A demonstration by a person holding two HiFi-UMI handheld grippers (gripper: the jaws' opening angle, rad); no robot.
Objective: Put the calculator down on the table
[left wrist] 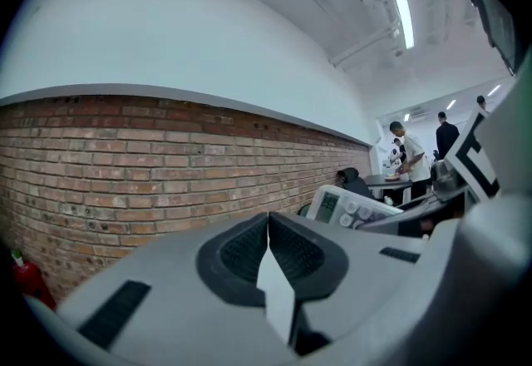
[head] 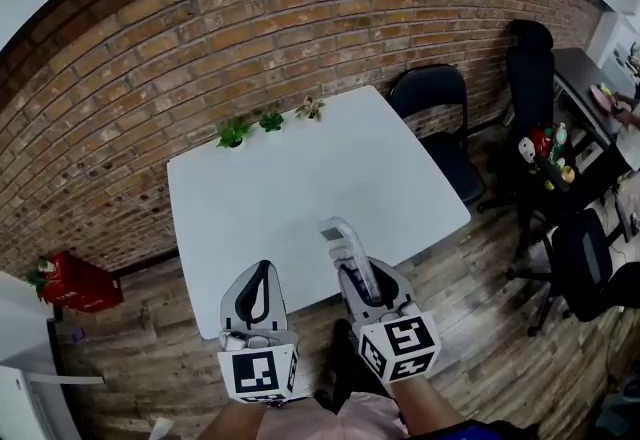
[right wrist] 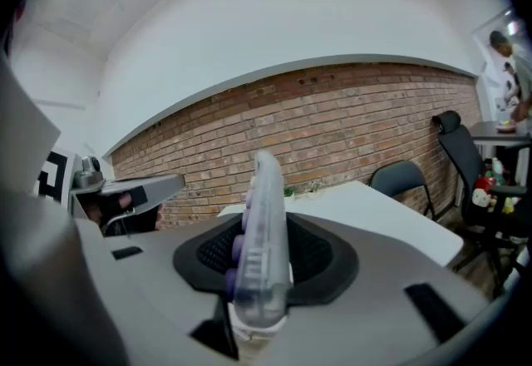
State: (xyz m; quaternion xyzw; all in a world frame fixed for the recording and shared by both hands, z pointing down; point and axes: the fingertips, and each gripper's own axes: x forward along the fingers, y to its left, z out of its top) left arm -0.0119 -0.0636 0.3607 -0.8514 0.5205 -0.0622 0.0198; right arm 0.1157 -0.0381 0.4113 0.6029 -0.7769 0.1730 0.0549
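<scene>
I'm gripping the calculator [head: 341, 234] in my right gripper [head: 362, 280] by the table [head: 270, 188] edge. My left gripper [head: 260, 273] is clenched empty. Lowering it flat is next.

Bright, even light here, and a ceiling strip light [left wrist: 405, 20] blazes white in the left gripper view. Fisheye bend bows the brick wall [head: 250, 38], corners fall black, and the close-up calculator [right wrist: 259, 248] looks soft.

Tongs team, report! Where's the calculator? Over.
Right tongs shut on calculator, not yet on table. Left tongs shut, empty. Small plants only at far edge.
</scene>
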